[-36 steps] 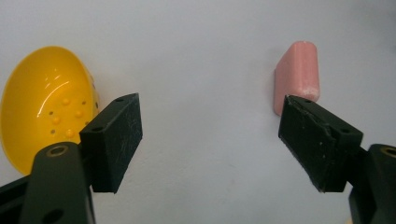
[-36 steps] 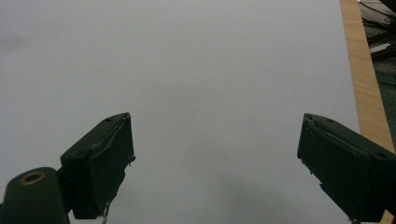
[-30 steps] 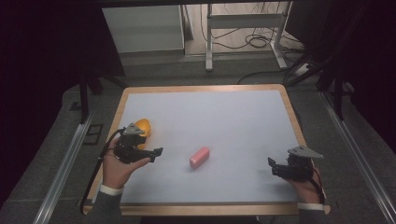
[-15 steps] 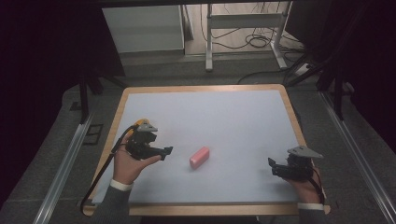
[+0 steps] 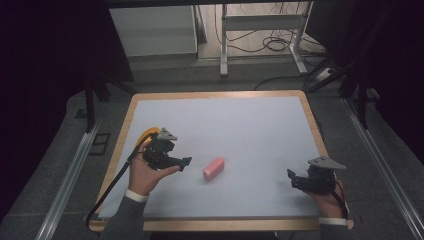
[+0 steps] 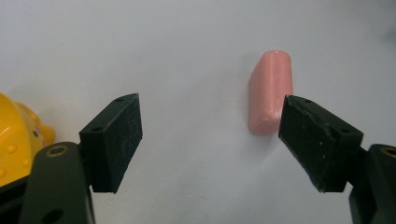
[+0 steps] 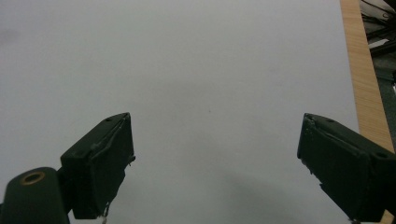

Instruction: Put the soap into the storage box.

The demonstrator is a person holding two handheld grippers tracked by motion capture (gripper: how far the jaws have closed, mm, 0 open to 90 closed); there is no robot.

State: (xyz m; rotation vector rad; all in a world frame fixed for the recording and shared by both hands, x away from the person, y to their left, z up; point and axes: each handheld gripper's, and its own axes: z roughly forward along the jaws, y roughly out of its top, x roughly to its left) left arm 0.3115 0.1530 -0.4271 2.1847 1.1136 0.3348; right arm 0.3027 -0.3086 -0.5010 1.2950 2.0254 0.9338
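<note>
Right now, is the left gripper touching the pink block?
Apart. The left gripper view shows the left gripper with open jaws short of the pink block; white table shows between them.

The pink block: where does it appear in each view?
High view: pink block lies near the table's middle, right of the left hand-held gripper.
Left gripper view: upper right, just beyond the right jaw.
Right gripper view: white table surface ahead.
Shared landmark: the white table surface.

Pink block [image 5: 213, 168]: oblong, rounded ends, lying flat on the white tabletop, angled diagonally, near the front-left centre.
</note>
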